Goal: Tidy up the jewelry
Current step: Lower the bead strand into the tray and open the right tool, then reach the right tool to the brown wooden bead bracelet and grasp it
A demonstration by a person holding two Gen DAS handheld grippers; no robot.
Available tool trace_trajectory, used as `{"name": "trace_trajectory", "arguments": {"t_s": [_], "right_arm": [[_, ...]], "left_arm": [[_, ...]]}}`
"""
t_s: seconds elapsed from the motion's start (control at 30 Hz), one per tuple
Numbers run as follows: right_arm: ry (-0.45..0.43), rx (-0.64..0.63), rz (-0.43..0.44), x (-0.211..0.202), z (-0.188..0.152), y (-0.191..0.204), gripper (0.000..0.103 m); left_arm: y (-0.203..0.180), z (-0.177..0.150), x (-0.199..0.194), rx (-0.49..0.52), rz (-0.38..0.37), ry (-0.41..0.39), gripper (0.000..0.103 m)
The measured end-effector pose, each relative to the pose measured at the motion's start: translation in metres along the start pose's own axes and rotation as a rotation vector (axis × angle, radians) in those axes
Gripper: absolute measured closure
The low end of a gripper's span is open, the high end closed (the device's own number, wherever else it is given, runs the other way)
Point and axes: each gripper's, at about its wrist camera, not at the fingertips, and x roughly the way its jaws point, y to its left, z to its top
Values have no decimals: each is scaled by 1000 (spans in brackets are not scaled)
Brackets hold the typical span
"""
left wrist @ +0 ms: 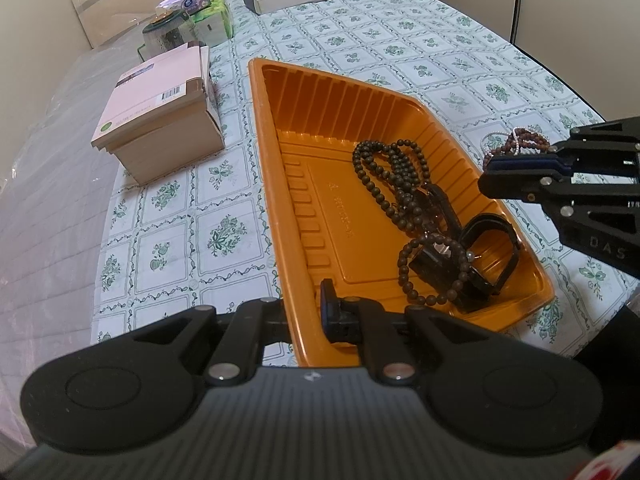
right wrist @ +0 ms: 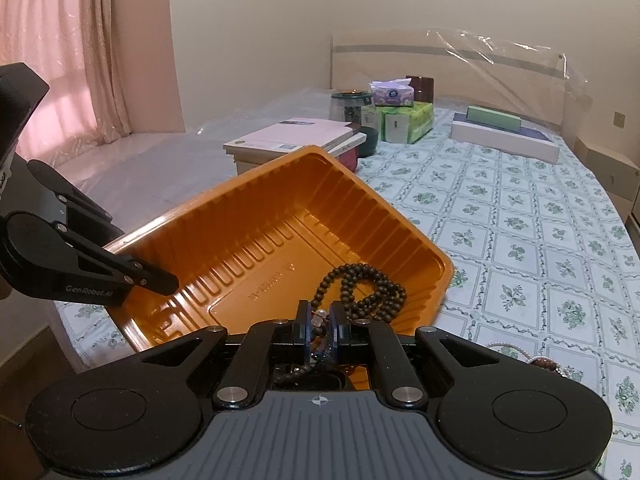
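Right claw (left wrist: 490, 168) pinching bracelet (left wrist: 524, 140)

Ribbed orange plastic tray (left wrist: 304, 128) is looking thin & glossy, w/ light glinting off its smooth floor. Dark brown round-bead strand (left wrist: 386, 176) is looking like matt wood. Black watch straps (left wrist: 486, 248) are showing a slight sheen, prob. leather or rubber, can't tell. White-and-green floral tablecloth (left wrist: 400, 44) is reading as smooth, faintly shiny. Pale pink cardboard box (left wrist: 160, 116) is looking matt. Black plastic gripper w/ ribbed body (right wrist: 320, 322) is appearing matt, w/ shiny metal pins.
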Motion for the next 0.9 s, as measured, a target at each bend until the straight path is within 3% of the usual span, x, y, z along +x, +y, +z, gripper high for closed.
{"name": "trace_trajectory", "arguments": {"t_s": [0.2, 0.23, 0.27, 0.3, 0.6, 0.9], "right_arm": [[6, 21, 30, 4, 2, 2, 91], [8, 31, 29, 4, 2, 1, 79], [5, 37, 22, 3, 2, 0, 54], [-7, 47, 17, 1, 1, -2, 40], [-34, 121, -78, -25, -9, -31, 40], [22, 240, -251, -54, -56, -81, 40]], "left_arm": [[0, 0, 0, 0, 0, -1, 94], [0, 0, 0, -1, 0, -1, 94], [0, 0, 0, -1, 0, 0, 94], [0, 0, 0, -1, 0, 0, 94], [0, -2, 0, -3, -6, -2, 94], [1, -2, 1, -3, -6, -3, 94]]}}
